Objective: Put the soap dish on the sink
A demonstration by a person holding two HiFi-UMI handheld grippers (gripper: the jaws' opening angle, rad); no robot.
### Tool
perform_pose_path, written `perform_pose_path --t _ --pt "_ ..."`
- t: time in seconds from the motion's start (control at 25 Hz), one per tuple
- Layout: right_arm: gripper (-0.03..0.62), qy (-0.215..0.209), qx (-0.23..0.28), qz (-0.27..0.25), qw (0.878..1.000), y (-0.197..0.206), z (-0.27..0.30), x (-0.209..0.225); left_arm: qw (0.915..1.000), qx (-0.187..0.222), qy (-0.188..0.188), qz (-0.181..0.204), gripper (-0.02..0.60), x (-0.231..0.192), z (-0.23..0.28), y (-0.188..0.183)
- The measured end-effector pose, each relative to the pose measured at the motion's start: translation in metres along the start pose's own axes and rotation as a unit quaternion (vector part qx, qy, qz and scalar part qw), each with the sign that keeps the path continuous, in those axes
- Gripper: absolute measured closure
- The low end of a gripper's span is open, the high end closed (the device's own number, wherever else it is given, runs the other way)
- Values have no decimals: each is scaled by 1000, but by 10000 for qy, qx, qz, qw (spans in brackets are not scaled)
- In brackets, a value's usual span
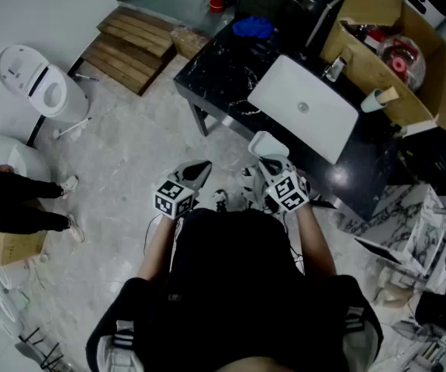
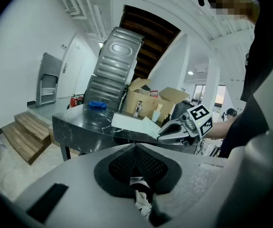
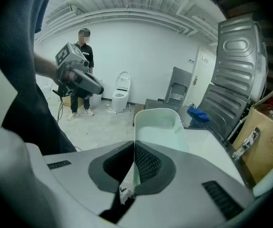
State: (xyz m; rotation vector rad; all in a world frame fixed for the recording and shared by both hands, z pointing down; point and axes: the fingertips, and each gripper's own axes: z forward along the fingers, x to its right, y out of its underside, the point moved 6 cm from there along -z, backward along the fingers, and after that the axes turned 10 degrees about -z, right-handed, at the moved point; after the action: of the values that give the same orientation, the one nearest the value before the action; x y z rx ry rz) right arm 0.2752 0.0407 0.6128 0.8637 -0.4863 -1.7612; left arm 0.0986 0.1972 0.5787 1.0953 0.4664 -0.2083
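You are pinching the right gripper [image 3: 134,145] tight onto the near rim of the white soap dish [image 3: 158,123], its jaws nearly meeting on the thin wall; you are holding the dish in the air at the front edge of the black counter [image 1: 216,62], close to the white sink [image 1: 304,107] but apart from it; you are carrying the left gripper [image 2: 136,147] beside it over the floor, its jaws pressed together on nothing.

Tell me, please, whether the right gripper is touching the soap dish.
Touching: in the right gripper view, the right gripper has its jaws shut on the soap dish.
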Motion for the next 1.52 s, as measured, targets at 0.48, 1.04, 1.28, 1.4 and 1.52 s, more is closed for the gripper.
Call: perform_pose_path --t 0.48,1.04,1.28,1.4,1.52 --pt "595 50 -1 116 9999 -15 12 -8 9998 -46 211 50 581 -19 1 -5" --pt "597 81 -177 150 9997 -20 28 -19 9996 -86 253 -25 581 -38 -12 -6" --pt "595 66 -197 115 9997 -25 34 -20 9996 -77 275 -77 581 -46 -14 -5" --pt "595 54 -232 127 9996 -26 38 -20 9995 -119 280 -121 581 -51 -17 -1" --pt "595 40 -285 119 9995 -26 44 -22 9993 -155 277 -175 581 -56 -21 2"
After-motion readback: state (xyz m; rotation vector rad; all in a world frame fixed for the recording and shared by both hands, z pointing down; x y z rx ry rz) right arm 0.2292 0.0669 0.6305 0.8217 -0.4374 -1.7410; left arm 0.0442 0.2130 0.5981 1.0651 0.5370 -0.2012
